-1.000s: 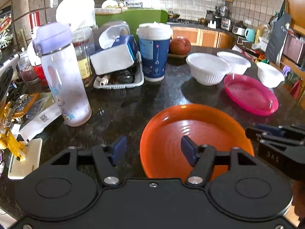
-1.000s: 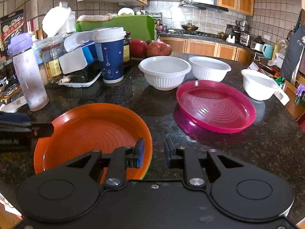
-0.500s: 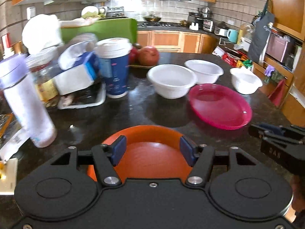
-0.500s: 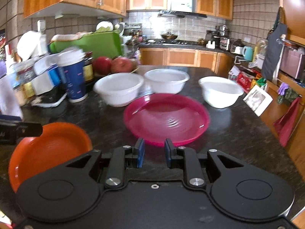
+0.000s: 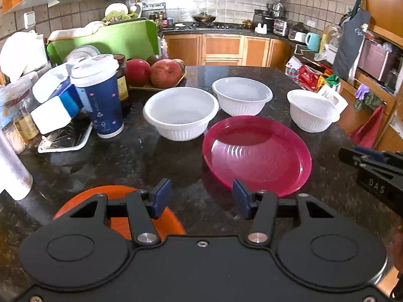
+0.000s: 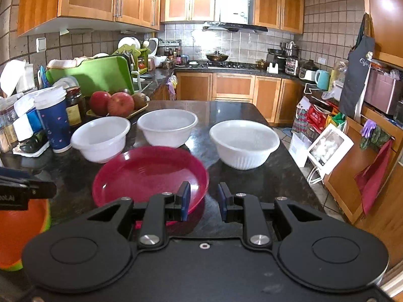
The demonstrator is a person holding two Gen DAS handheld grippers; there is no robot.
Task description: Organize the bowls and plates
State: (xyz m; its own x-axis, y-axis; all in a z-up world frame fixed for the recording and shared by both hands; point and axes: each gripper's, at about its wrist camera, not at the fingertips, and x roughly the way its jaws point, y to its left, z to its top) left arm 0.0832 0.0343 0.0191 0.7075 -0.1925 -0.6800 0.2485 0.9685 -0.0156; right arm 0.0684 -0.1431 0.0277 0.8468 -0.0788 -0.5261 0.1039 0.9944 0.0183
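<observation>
A pink plate (image 5: 257, 153) lies flat on the dark counter, with three white bowls (image 5: 180, 112) (image 5: 241, 95) (image 5: 311, 109) behind it. An orange plate (image 5: 121, 196) sits near left, half hidden by my left gripper (image 5: 201, 197). Its jaws are closing with only bare counter between them, short of the pink plate's near rim. In the right wrist view my right gripper (image 6: 204, 198) stands open by a narrow gap at the near right rim of the pink plate (image 6: 148, 171), holding nothing. The nearest bowl (image 6: 244, 142) is just beyond it.
A blue paper cup (image 5: 98, 100), a white tray of clutter (image 5: 65, 141) and a pale bottle (image 5: 12, 173) crowd the counter's left. Fruit on a dish (image 5: 156, 73) and a green board (image 5: 105, 40) stand behind. The counter's right edge (image 6: 297, 166) drops to the floor.
Both grippers have swung right, away from the orange plate and toward the pink plate. The left jaws have narrowed a little. Plates and bowls have stayed in place.
</observation>
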